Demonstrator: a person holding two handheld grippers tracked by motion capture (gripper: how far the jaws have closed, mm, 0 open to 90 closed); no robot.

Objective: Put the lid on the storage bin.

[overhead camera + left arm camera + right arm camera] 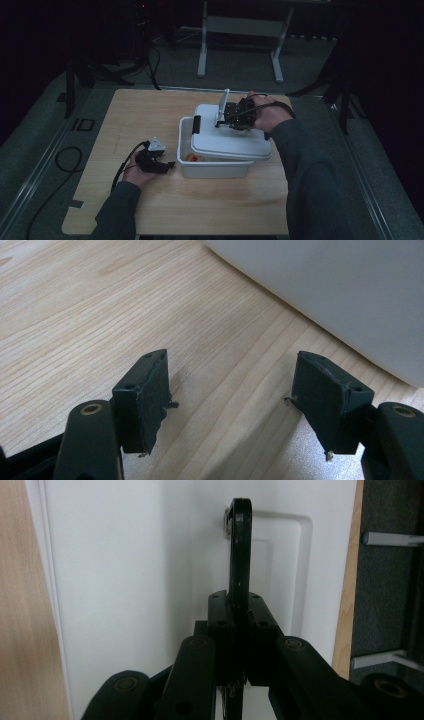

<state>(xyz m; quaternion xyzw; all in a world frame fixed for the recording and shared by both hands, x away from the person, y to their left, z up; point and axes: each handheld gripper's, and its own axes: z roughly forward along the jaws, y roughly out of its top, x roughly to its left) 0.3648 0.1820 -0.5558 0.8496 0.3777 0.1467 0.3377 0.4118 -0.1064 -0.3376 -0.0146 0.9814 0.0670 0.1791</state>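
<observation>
Between the pressed-together jaws of the right gripper (239, 630) sits the black handle (240, 550) of the white lid (232, 140), pinched edge-on. Below that gripper, the lid lies askew on the white bin (210, 167), leaving its left end uncovered, something orange inside. Left gripper (230, 400): jaws spread, nothing between them, resting on the wooden table (75, 315), bin wall just ahead to its right.
</observation>
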